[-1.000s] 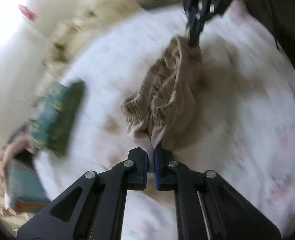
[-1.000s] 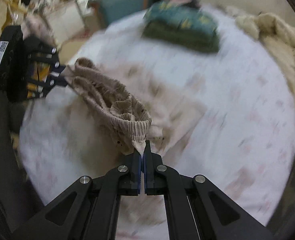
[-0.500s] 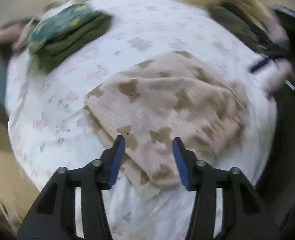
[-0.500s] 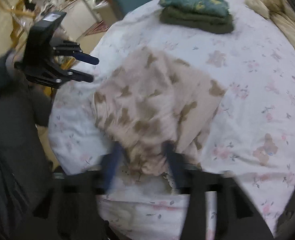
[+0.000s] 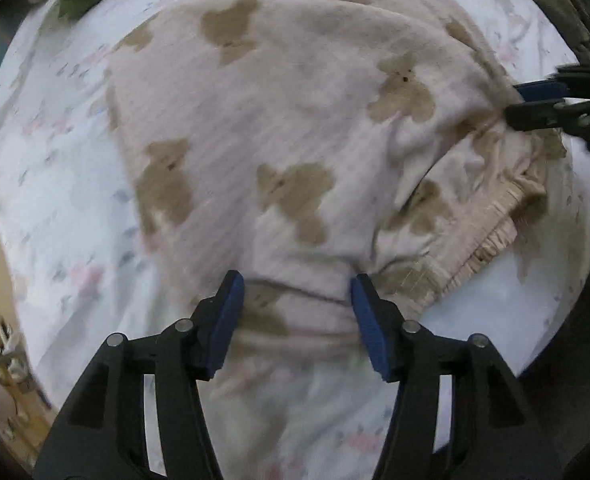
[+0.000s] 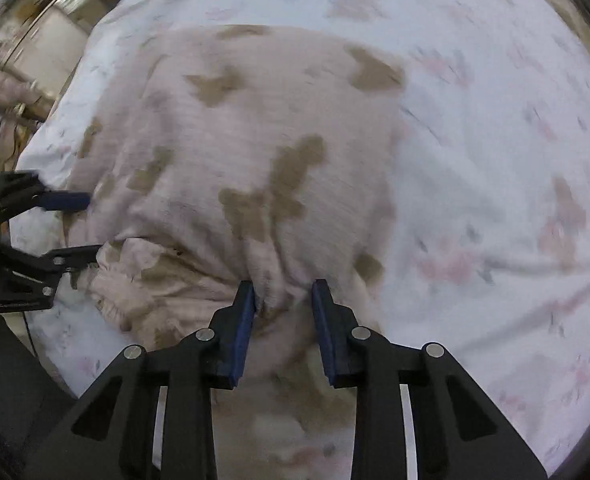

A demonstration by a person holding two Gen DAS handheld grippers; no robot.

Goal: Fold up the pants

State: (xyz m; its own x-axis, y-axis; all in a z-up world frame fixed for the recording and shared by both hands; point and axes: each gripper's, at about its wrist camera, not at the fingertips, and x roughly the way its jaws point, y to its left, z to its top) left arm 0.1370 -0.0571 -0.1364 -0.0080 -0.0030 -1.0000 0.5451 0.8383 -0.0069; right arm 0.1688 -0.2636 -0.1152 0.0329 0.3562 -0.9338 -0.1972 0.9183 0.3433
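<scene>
- The pants (image 5: 279,128) are pale pink, finely ribbed fabric printed with tan-brown bear shapes.
- They lie spread on a white bedsheet (image 5: 55,184) with a faint pink floral print, covering much of its middle.
- The far part lies fairly flat and smooth; the near edge is bunched into folds and wrinkles.
- A gathered, ruffled elastic waistband (image 5: 491,240) shows at the near right in the left wrist view, partly turned up and rumpled.
- In the right wrist view the same crumpled edge (image 6: 135,292) sits at the lower left of the cloth.
</scene>
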